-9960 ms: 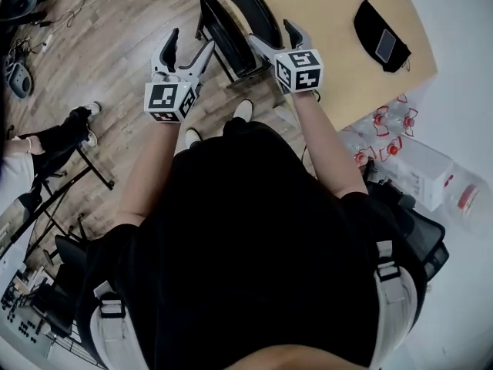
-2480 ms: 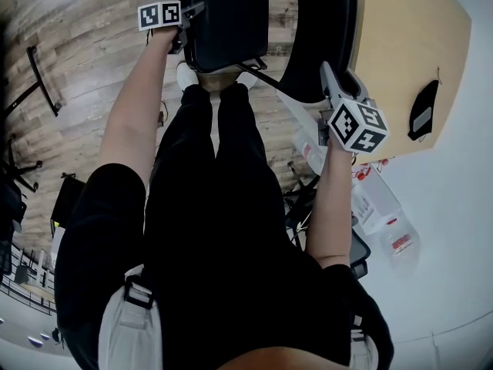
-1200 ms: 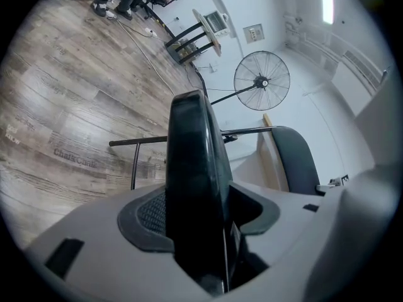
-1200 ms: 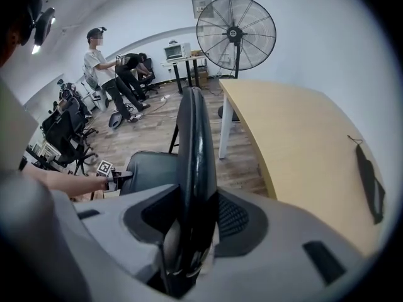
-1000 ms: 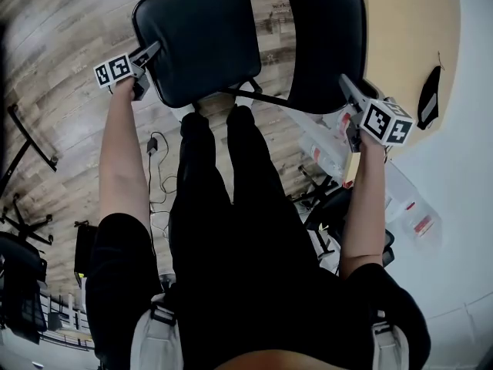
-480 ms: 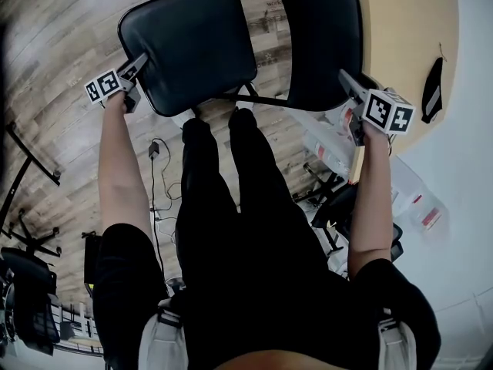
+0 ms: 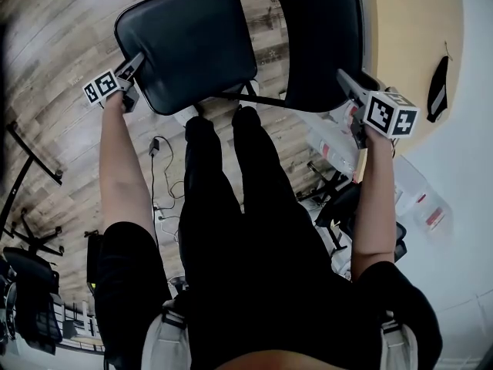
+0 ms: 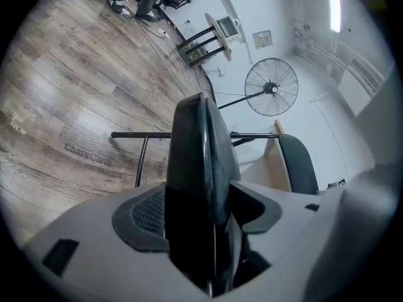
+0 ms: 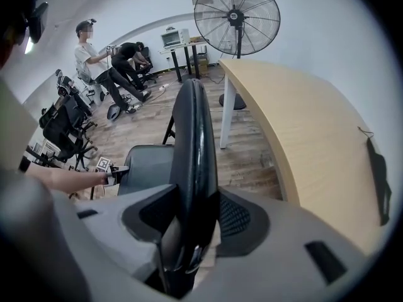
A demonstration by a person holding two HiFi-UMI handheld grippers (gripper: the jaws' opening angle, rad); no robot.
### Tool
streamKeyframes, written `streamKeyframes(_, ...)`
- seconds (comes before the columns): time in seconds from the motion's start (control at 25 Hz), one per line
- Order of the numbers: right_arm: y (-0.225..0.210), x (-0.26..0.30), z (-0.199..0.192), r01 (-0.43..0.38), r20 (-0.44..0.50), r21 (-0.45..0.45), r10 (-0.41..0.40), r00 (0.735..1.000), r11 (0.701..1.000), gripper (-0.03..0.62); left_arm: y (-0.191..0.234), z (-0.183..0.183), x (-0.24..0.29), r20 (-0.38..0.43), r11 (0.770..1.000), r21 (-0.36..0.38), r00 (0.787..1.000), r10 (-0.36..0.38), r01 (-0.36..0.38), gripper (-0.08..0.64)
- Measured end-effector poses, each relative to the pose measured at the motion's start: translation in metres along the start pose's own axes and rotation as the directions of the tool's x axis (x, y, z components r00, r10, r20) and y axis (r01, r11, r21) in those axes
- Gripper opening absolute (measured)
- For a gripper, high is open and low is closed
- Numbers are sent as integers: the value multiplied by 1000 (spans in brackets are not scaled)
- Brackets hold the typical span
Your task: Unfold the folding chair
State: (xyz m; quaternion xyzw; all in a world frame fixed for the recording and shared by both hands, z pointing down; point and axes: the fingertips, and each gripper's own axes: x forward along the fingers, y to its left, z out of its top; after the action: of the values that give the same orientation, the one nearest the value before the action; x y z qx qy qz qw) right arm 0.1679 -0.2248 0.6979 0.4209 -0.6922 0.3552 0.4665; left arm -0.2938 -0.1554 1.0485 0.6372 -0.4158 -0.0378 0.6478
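At your feet, seat [image 7: 189,45] now swung level, unfolding nearly done: your left gripper [image 7: 139,58] has just eased wider on the seat edge, right gripper [image 7: 343,79] clamps backrest [image 7: 320,37].

Floor planks [image 8: 88,155] carry faint pale lettering, roughly "Chais Chais", too blurred to be sure. A second, fainter print further left on the same floor is unreadable. Wall panel [image 8: 263,39]: any print is too small to read. Left marker cube [image 7: 101,85] and right marker cube [image 7: 393,114] show black-and-white square codes only, with no letters or numbers. Nothing else legible.
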Motion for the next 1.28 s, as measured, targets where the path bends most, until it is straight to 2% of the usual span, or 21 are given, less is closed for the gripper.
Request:
streamKeyframes(0.28,19,2,-1,-21,42,-1,21,999,1000,179,16,3,-4,39,1000,0,999,14,-14,287)
streamKeyframes(0.44,34,4,-3,-45,33,-8,46,998,999,179,28,1,-10,48,998,-20,997,65,-64,299)
streamKeyframes(0.56,36,3,-4,-24,38,-31,25,999,999,179,30,-1,-13,51,995,-28,994,94,-93,302)
streamKeyframes(0.72,36,-2,-4,3,65,-54,1,998,999,179,27,-2,-25,99,983,-19,978,181,-180,322)
streamKeyframes(0.84,34,-10,4,26,127,-51,-19,992,998,218,23,-8,-45,96,970,-3,965,243,-244,334)
streamKeyframes(1.04,44,-36,25,40,212,-57,-27,977,998,258,-30,-13,-86,72,960,91,963,258,-264,334)
streamKeyframes(1.28,66,-82,57,30,341,-93,4,940,995,258,-134,10,-143,83,935,254,969,233,-247,334)
